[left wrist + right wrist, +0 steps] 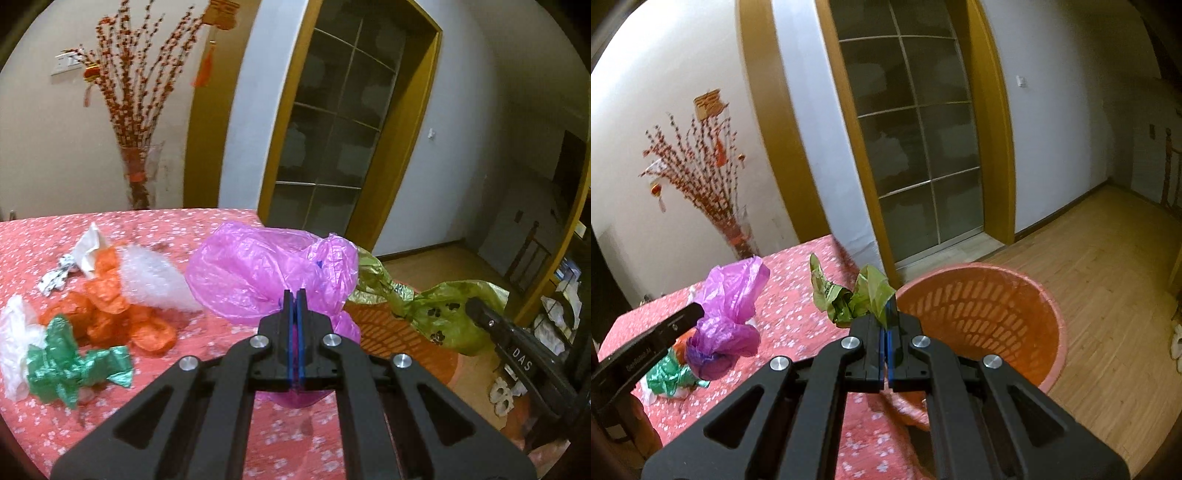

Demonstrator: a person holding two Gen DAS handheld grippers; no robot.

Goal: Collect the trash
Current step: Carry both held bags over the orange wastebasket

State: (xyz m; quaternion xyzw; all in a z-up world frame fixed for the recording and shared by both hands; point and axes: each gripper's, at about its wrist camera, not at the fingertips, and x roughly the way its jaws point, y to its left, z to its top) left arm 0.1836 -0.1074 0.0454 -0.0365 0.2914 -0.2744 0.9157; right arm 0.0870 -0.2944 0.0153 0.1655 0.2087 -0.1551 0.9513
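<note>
My left gripper [294, 295] is shut on a crumpled pink plastic bag [266, 269] and holds it above the red flowered tablecloth [207, 424]. My right gripper [888, 314] is shut on an olive-green plastic bag [857, 295] and holds it at the table's edge, beside the rim of an orange slatted waste basket [990, 317]. The right gripper [476, 308] with the green bag [436, 314] also shows in the left wrist view. The left gripper [696, 312] with the pink bag [731, 302] shows in the right wrist view.
More trash lies on the table's left: orange bags [110, 310], a white bubble-wrap piece [151, 280], a green bag [74, 365], white paper [88, 247], a foil wrapper [59, 277]. A vase of red branches [140, 177] stands behind. Wooden floor [1108, 295] lies right.
</note>
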